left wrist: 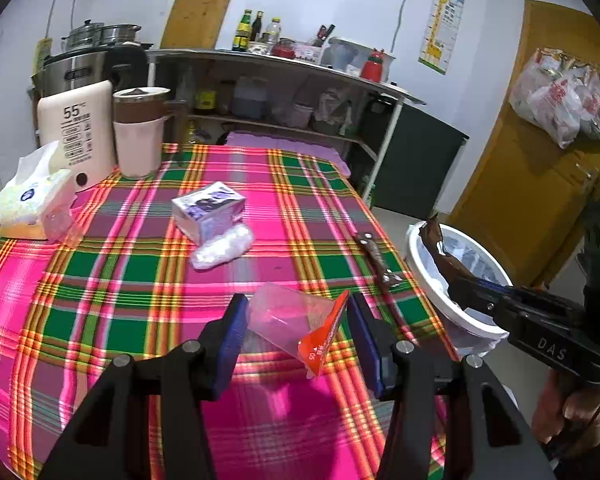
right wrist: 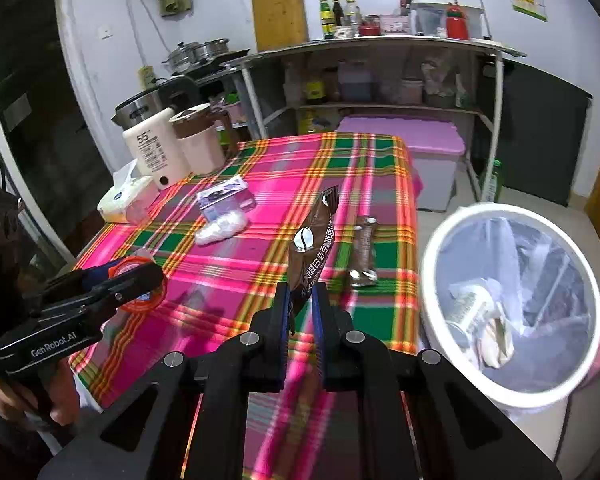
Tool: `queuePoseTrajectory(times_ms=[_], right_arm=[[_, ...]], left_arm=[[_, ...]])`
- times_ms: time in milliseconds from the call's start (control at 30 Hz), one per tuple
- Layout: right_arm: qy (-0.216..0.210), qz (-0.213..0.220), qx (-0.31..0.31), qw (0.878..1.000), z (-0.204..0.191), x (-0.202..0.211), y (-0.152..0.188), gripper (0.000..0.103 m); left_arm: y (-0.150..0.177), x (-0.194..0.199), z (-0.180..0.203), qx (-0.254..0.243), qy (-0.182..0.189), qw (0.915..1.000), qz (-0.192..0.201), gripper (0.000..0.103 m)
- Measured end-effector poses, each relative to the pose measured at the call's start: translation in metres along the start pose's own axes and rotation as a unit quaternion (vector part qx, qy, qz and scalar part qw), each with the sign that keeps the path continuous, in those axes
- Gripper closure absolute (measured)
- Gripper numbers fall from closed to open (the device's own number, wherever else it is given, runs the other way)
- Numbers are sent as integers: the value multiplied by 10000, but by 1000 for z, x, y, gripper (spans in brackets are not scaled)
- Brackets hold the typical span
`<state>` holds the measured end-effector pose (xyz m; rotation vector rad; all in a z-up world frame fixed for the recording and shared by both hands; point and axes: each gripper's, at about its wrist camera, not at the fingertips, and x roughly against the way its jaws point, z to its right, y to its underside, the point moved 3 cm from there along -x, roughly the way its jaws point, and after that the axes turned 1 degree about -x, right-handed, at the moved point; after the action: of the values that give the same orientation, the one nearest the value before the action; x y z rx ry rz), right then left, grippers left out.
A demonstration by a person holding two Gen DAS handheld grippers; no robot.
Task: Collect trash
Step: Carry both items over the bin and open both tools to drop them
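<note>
The left gripper (left wrist: 298, 330) is clamped on a clear plastic cup (left wrist: 284, 316) with an orange-red lid, held above the plaid-covered worktop (left wrist: 140, 280). Right of it, the right gripper (right wrist: 302, 304) pinches a brown snack wrapper (right wrist: 312, 248) tight, beside the white trash bin (right wrist: 508, 304) by the worktop's edge.
</note>
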<state>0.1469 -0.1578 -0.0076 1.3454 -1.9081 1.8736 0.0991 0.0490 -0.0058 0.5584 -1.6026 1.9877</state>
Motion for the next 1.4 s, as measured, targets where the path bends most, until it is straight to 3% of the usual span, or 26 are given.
queuePoseTrajectory(times_ms=[667,1400], right_arm=[[433,133,-604,9971,71,34,18,92],[934,50,-1202,9883,144,46,37,92]], left_arm=[[-8,-23,72,-486,415,9979,-135,50],[-20,-74,156,-1157,1169,9858,-344,50]])
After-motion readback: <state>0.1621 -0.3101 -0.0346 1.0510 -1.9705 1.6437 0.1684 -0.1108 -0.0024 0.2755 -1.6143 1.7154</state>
